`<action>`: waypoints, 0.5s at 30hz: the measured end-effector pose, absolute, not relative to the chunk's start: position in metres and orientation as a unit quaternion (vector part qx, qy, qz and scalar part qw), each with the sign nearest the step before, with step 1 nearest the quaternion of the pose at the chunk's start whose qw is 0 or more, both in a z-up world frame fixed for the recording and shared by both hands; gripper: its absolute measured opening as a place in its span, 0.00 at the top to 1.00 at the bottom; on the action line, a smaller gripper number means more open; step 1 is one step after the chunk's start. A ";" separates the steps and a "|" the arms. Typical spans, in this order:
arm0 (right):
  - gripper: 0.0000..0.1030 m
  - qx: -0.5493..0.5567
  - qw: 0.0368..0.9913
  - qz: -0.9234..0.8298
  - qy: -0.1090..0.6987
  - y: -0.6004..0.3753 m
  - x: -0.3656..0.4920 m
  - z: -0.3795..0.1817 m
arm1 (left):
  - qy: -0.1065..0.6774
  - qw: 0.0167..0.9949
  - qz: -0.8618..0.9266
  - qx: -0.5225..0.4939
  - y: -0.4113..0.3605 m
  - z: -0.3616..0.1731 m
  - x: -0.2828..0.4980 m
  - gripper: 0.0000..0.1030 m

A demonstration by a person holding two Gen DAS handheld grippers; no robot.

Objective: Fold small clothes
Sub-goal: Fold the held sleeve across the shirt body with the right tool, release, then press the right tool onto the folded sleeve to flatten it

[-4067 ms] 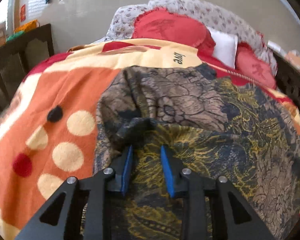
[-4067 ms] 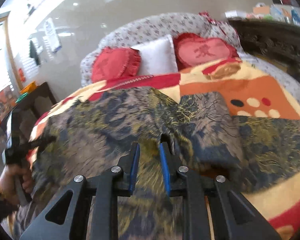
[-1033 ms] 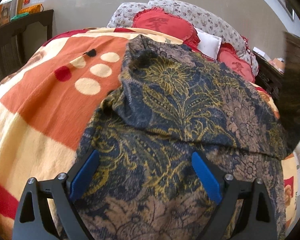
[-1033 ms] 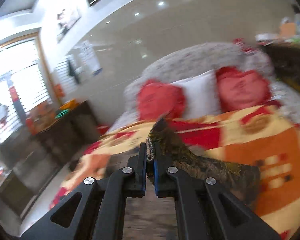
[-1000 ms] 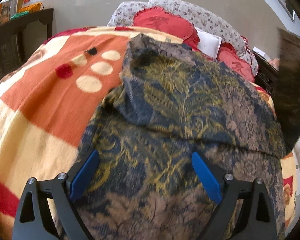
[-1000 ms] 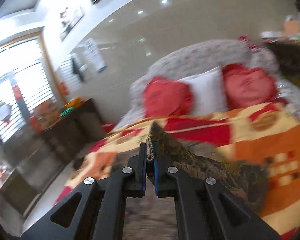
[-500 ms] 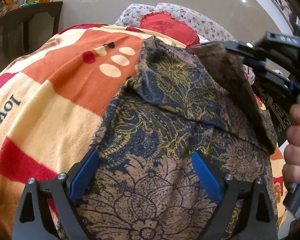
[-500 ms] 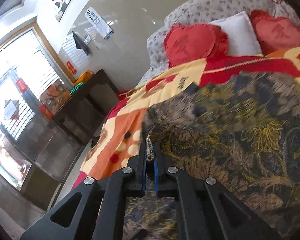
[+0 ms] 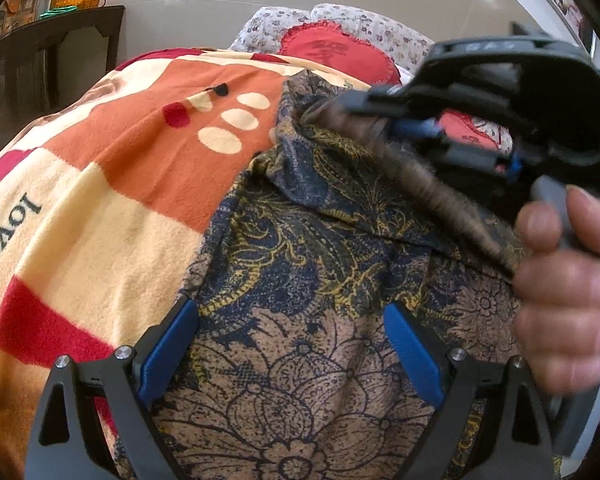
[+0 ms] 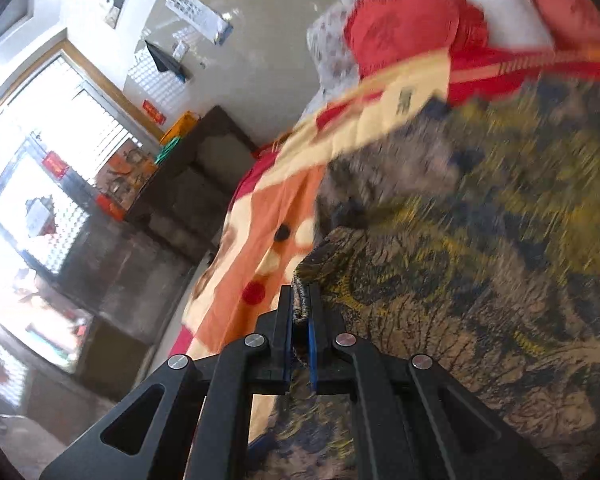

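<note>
A brown, navy and yellow floral garment (image 9: 300, 264) lies spread on an orange, cream and red blanket (image 9: 112, 184) on a bed. My left gripper (image 9: 292, 344) is wide open, low over the garment's near part, holding nothing. My right gripper (image 10: 299, 312) is shut on an edge of the garment (image 10: 460, 280) and holds that edge folded over the rest of the cloth. In the left wrist view the right gripper (image 9: 380, 116) reaches in from the right, held by a hand (image 9: 568, 288), with the lifted cloth edge hanging below it.
Red heart cushions (image 9: 332, 52) and a floral pillow (image 9: 372, 28) lie at the bed's head. Dark wooden furniture (image 9: 52, 60) stands left of the bed, with a bright window (image 10: 40, 184) beyond it. The blanket (image 10: 260, 240) shows left of the garment.
My right gripper has carried the gripped garment edge leftward across the cloth, toward its far-left corner. My left gripper stays open over the near part.
</note>
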State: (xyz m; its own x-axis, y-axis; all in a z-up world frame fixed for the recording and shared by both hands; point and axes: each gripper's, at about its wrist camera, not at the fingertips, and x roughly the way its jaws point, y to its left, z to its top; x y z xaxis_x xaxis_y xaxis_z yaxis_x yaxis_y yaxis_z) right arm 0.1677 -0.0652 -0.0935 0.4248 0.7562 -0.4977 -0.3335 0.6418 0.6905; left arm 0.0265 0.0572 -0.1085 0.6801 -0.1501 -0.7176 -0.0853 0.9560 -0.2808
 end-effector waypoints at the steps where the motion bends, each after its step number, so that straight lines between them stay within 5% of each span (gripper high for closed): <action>1: 0.76 0.252 0.791 0.345 0.439 -0.059 0.169 -0.101 | 0.401 0.904 -0.017 -0.145 0.056 -0.109 0.027 0.07; 6: 0.59 0.257 0.754 0.374 0.476 -0.066 0.166 -0.111 | 0.402 0.905 -0.017 -0.139 0.053 -0.109 0.028 0.05; 11: 0.58 0.212 0.793 0.365 0.438 -0.108 0.133 -0.094 | 0.408 0.904 -0.013 -0.128 0.050 -0.110 0.032 0.04; 15: 0.58 0.065 0.910 0.200 0.358 -0.150 0.094 -0.076 | 0.422 0.900 -0.008 -0.106 0.043 -0.113 0.036 0.01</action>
